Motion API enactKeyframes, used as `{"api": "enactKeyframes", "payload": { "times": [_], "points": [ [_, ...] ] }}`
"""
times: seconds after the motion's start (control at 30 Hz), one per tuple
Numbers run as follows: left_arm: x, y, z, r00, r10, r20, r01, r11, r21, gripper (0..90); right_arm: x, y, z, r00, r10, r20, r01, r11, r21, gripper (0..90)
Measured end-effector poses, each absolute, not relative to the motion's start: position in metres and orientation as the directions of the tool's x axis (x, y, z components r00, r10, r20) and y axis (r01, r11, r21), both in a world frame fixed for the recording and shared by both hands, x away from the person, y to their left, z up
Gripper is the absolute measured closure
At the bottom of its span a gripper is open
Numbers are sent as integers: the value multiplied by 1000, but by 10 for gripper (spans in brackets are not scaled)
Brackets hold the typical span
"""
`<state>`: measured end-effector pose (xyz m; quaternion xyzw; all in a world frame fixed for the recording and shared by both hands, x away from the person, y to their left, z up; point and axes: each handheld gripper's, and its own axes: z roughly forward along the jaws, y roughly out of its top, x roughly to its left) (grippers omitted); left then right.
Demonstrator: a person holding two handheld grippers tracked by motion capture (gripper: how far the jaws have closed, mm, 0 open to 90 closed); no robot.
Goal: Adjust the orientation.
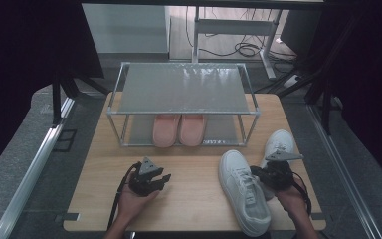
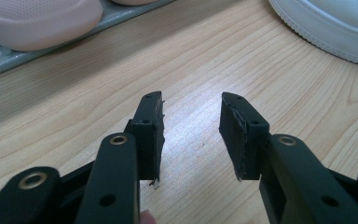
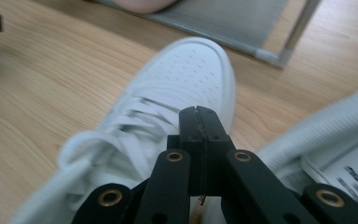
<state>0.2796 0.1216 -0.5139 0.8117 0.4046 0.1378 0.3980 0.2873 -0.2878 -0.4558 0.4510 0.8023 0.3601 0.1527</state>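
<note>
- High view, far left of the wooden table [image 1: 99, 199]: the left hand [image 1: 132, 199] holds the left gripper [image 1: 165, 178] low over bare wood, well apart from the shoes, its jaws aimed toward the right.
- Left gripper view: its two black jaws stand wide apart with nothing but wood grain between them. The pads are frayed at the edges, a detail too small to tell from above. This view also catches a pink slipper [image 2: 37, 21] at upper left on the grey lower shelf, and the ribbed sole edge of a white sneaker [image 2: 326, 28] at upper right.
- High view, centre: a metal-framed shoe rack [image 1: 181, 89] with a frosted top shelf stands at the table's far side, and the pair of pink slippers [image 1: 179, 130] sits side by side on its lower shelf, toes toward the person.
- High view, right: the white sneaker [image 1: 241, 191] lies toe toward the rack, with a second white sneaker [image 1: 280, 144] just beside it on the right, partly hidden by the right gripper [image 1: 258, 174].
- Right gripper view: the jaws are pressed fully together, nothing visibly between them, tips over the laces of the near sneaker [image 3: 177, 88]. Whether they touch the laces I cannot tell. The second sneaker's inside, with a printed label [image 3: 354, 163], shows at lower right, and a rack leg [image 3: 298, 28] at the top.
</note>
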Motion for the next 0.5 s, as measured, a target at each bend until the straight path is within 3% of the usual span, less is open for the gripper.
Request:
{"api": "enactKeyframes", "payload": {
  "times": [0.5],
  "points": [
    [280, 121, -514, 636, 765, -99, 546, -356, 759, 607, 286, -279, -463, -549, 836, 8, 616, 398, 679, 900]
  ]
}}
